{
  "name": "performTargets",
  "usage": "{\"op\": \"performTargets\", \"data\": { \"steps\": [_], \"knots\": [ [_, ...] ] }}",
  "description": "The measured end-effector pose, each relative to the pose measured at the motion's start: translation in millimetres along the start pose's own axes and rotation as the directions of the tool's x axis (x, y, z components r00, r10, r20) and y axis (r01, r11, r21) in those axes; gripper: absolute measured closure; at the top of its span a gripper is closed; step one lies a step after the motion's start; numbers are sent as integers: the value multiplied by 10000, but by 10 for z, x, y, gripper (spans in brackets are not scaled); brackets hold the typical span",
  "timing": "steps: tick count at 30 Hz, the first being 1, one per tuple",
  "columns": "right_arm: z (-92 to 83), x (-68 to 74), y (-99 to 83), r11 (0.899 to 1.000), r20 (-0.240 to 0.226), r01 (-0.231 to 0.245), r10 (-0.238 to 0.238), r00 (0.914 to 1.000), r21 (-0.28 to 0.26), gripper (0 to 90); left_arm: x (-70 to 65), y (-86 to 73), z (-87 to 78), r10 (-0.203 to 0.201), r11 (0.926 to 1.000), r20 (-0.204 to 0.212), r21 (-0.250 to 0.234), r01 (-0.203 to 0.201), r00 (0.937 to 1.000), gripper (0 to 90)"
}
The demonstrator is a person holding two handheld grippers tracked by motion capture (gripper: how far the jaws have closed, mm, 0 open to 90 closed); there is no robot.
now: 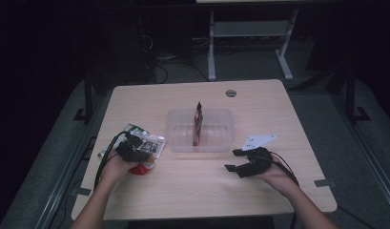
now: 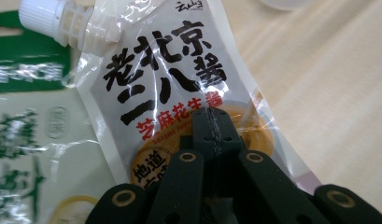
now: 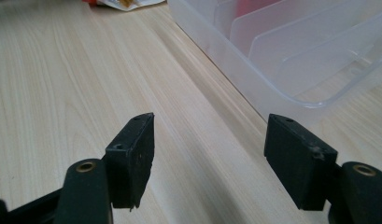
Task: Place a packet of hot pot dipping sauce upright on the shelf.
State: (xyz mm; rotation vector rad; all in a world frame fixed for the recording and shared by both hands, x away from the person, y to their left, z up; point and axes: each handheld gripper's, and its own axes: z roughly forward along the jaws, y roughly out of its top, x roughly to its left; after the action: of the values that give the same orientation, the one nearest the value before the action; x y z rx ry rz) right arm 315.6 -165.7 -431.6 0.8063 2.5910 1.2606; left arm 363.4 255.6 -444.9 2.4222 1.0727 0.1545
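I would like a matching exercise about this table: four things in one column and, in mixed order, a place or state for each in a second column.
1. left gripper
2. right gripper
3. red packet
4. spouted sauce pouch

a. stands upright in the clear bin
b. jaws open over bare table
c. lies flat at the table's left side
d. jaws shut, over the pouch

Pairs: 1-d, 2-b, 3-a, 4-c
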Motion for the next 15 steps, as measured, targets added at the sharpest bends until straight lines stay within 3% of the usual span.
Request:
{"op": "performTargets", "data": {
  "steps": [8,15],
  "knots": [
    [-16,-5,-4,9999,3,-99,99,10000,-34,329,-203,-149,-70,296,9992,697,232,-313,9971,900],
    [-3,6,6,10000,0,-81,81,10000,-40,329,-375,-277,-128,758,9961,1372,336,-812,9876,900]
  ]
}}
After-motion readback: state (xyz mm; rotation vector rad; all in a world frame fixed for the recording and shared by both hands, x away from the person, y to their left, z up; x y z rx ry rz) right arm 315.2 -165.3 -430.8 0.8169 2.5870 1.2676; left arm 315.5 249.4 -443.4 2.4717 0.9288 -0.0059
